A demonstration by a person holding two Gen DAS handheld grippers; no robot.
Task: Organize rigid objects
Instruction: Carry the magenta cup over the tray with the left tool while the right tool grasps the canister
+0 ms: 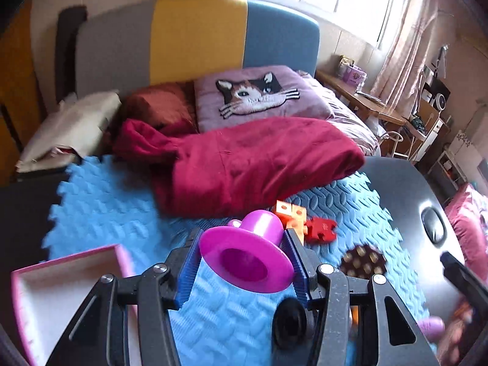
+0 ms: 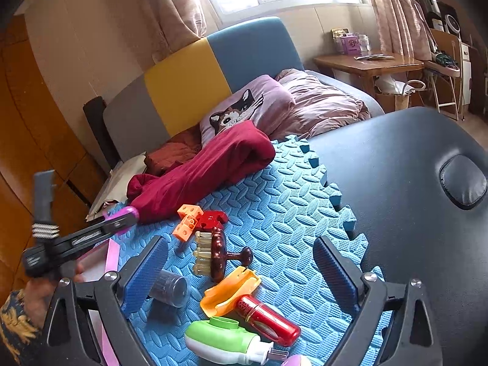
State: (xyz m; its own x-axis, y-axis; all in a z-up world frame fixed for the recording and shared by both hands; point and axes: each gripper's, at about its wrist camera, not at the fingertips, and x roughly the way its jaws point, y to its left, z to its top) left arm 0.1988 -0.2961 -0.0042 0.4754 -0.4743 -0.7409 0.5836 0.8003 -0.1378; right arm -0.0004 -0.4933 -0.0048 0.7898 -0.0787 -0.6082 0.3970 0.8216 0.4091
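Note:
My left gripper (image 1: pixel 241 254) is shut on a purple plastic funnel-shaped toy (image 1: pixel 248 256) and holds it above the blue foam mat (image 1: pixel 116 207). A pink box (image 1: pixel 70 286) with a white inside sits at lower left, beside the gripper. In the right wrist view, my right gripper (image 2: pixel 241 262) is open and empty over a dark brown hair brush (image 2: pixel 218 254), an orange-yellow case (image 2: pixel 231 289), a red cylinder (image 2: pixel 268 320), a green and white device (image 2: pixel 225 340) and a grey cup (image 2: pixel 170 286). Orange blocks (image 2: pixel 187 219) and a red puzzle piece (image 2: pixel 212 218) lie farther back.
A red blanket (image 2: pixel 198 170) lies across the mat's far edge. The dark padded table (image 2: pixel 396 183) extends right. A bed with a cat pillow (image 1: pixel 256 94) and a wooden desk (image 2: pixel 369 61) stand behind. The left gripper's body (image 2: pixel 76 241) shows at left in the right wrist view.

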